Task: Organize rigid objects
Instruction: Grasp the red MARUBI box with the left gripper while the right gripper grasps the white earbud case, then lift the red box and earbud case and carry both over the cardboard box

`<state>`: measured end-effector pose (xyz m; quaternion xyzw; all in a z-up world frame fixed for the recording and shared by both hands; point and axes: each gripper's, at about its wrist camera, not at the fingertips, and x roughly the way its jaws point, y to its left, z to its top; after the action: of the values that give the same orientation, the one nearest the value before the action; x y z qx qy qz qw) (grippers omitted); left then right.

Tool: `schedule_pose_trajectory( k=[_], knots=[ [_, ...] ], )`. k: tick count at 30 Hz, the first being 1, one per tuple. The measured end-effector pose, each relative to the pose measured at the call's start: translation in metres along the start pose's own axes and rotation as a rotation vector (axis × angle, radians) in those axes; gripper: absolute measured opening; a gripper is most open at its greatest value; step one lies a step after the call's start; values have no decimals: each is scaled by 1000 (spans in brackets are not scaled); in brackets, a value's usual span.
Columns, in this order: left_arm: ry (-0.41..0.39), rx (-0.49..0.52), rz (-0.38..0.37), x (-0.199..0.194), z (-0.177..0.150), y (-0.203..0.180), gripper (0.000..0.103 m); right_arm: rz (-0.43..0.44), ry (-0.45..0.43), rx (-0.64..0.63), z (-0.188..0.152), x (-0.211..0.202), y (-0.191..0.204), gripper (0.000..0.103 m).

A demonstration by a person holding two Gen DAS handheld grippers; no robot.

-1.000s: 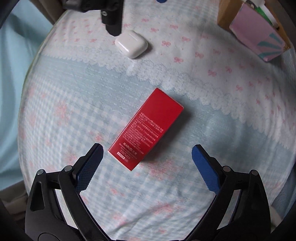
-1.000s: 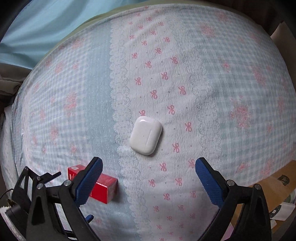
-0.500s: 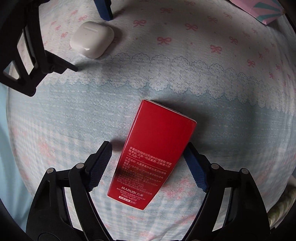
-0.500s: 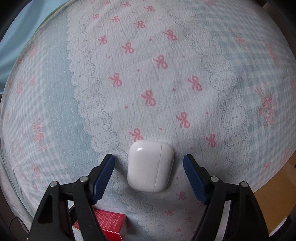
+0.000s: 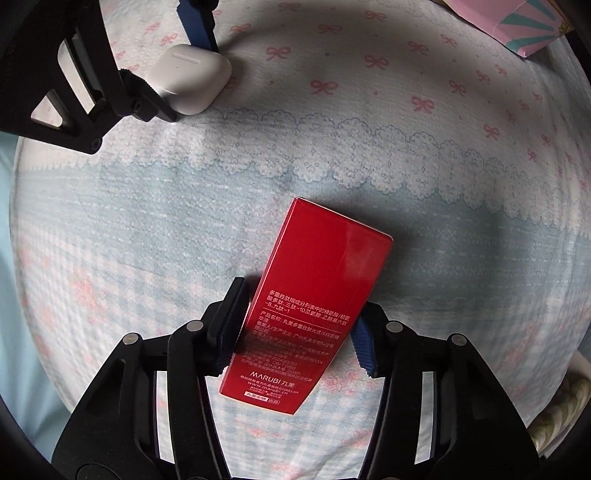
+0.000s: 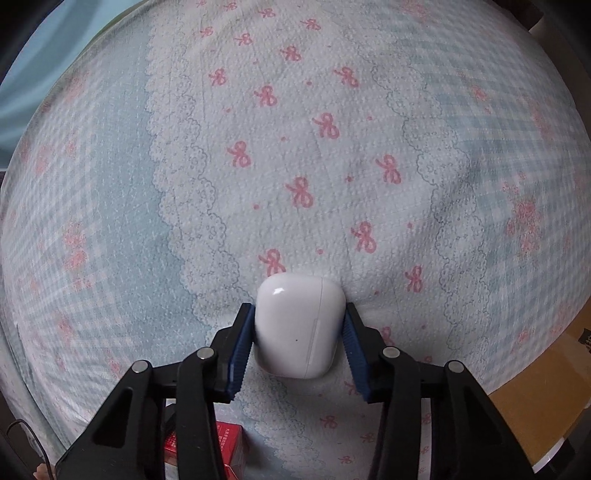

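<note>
Left wrist view: left gripper (image 5: 295, 332) points down at a cloth (image 5: 406, 155) printed with pink bows, lace bands and pale blue check. Red box (image 5: 314, 306) lies flat on the blue check part, white print facing up, long axis tilted a little to the right. Jaws closing; the box's lower half sits between the blue pads, left pad against its edge, right pad at the other edge. Upper left of the view: white earbud case (image 5: 190, 79) on the bow-print strip, flanked by the right gripper's black frame and one blue pad. Pink package (image 5: 517, 26) at the top right edge.

Right wrist view: right gripper (image 6: 299, 343) also points down, clamped on the white earbud case (image 6: 299, 325), both ribbed blue pads pressed to its sides. Case rests on the cloth (image 6: 295, 129) at the edge of the bow-print strip. Corner of the red box (image 6: 229, 450) shows at bottom, behind the left finger. Brown surface (image 6: 535, 406) lower right.
</note>
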<state>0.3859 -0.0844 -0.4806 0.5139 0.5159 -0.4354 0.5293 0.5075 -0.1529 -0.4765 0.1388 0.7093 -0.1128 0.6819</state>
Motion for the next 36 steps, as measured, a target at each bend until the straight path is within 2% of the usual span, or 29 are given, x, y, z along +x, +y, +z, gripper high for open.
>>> schedule_pose_trajectory(
  k=[13,18,22,30,36],
  knots=[
    [-32,-227,-60,-40,-23,31,38,99,-54,-28,-18,-43,-21,43],
    [-64,-366,-121,-59,-36,40,38,127,-79,-40,-26,-64,-26,43],
    [-97,-460,-142,-78,-47,43,38,142,-103,-57,-35,-85,-27,43],
    [-167,-598,-132,-131,-70,28,38,179,-162,-128,-59,-138,-36,43],
    [-215,-633,-106,-190,-56,0,38,226,-223,-195,-94,-202,-57,43]
  ],
)
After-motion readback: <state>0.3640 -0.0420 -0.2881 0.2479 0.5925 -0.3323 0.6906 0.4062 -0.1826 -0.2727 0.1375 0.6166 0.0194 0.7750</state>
